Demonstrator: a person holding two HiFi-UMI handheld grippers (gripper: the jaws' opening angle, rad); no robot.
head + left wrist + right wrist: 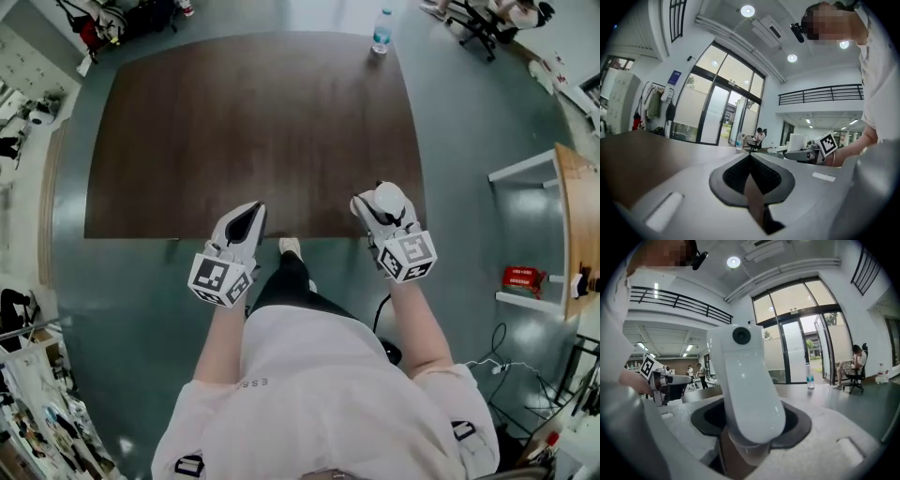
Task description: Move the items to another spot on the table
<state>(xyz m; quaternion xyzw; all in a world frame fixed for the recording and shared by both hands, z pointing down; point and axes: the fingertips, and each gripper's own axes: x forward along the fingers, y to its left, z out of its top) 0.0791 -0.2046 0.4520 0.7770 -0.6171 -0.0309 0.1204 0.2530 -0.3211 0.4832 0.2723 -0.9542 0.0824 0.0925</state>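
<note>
While it stood upright between the jaws of the right gripper (pixel 373 214), the white rounded device (pixel 746 380) with 1 dark round lens near its top was clamped at its lower end, over the near edge of the brown table (pixel 253 131). The left gripper (pixel 246 217) hung at that same edge, well apart from the right one, its 2 jaws pressed together with nothing between them. Across the table, 1 water bottle (pixel 382 32) stood at the far edge, towards the right.
</note>
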